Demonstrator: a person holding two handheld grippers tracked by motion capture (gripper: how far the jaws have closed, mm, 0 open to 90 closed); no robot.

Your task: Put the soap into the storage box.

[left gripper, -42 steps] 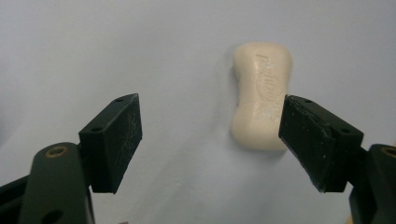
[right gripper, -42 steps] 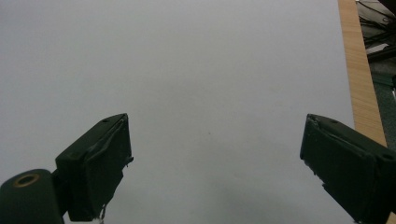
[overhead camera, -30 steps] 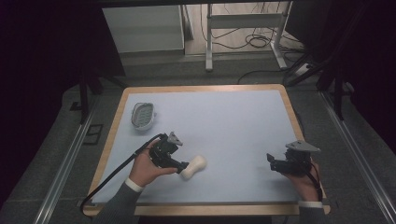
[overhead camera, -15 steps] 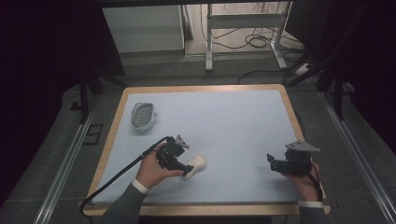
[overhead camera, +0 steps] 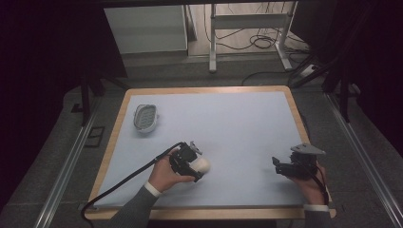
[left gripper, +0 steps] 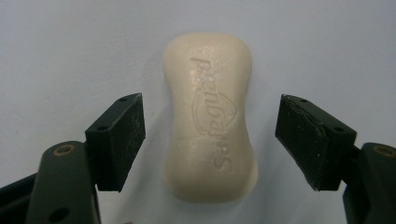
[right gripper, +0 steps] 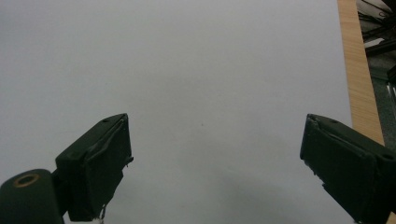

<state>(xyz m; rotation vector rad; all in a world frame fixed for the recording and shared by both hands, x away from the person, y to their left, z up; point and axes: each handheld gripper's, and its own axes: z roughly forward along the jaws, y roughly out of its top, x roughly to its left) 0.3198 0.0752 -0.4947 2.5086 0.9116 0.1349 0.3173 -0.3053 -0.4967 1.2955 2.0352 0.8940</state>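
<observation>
The left gripper (left gripper: 210,140) sits right over the cream soap bar (left gripper: 210,116) lying flat on the pale blue table (overhead camera: 237,123), jaws just closing in but not touching it yet (gaps on both sides), while the right gripper (right gripper: 215,168) hangs wide open over bare table.

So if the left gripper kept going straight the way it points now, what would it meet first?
Most likely the cream soap bar: it lies flat on the table between the left gripper's open jaws, which have just been closing, gaps on both sides.
</observation>
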